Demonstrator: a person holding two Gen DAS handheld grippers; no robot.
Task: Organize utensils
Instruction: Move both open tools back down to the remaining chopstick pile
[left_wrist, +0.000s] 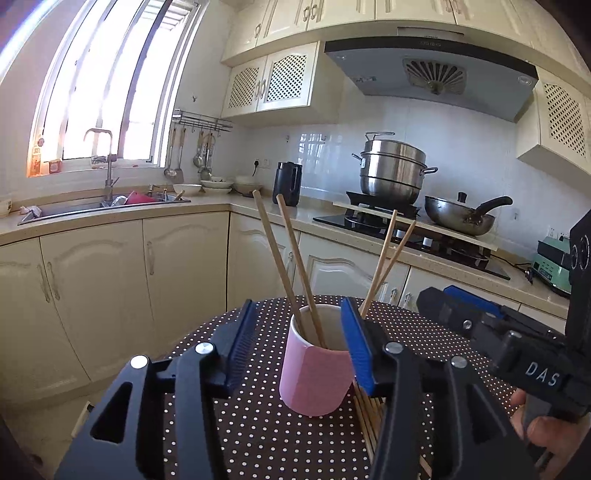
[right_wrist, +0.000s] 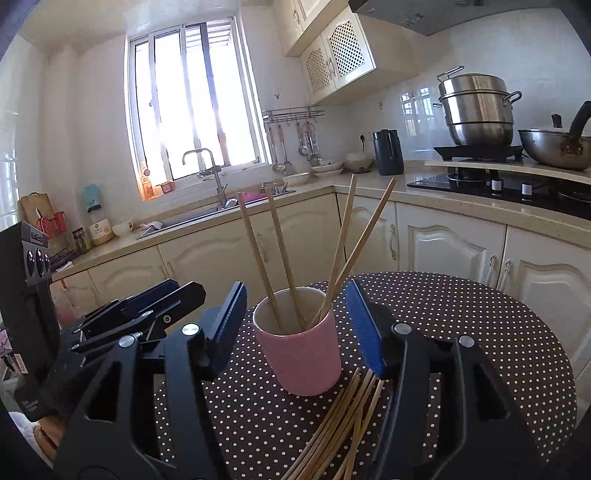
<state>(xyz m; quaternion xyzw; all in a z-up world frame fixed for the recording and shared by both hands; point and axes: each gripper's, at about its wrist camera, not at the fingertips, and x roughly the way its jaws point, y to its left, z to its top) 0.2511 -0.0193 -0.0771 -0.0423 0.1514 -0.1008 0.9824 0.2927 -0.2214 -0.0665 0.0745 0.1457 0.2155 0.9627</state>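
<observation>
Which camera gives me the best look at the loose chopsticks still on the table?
The right wrist view: the loose chopsticks fan out openly beside the pink cup. The left wrist view shows only a strip, mostly behind its claw's finger.

Blown-out window (right_wrist: 192, 103) glare, fisheye-warped edges.
</observation>
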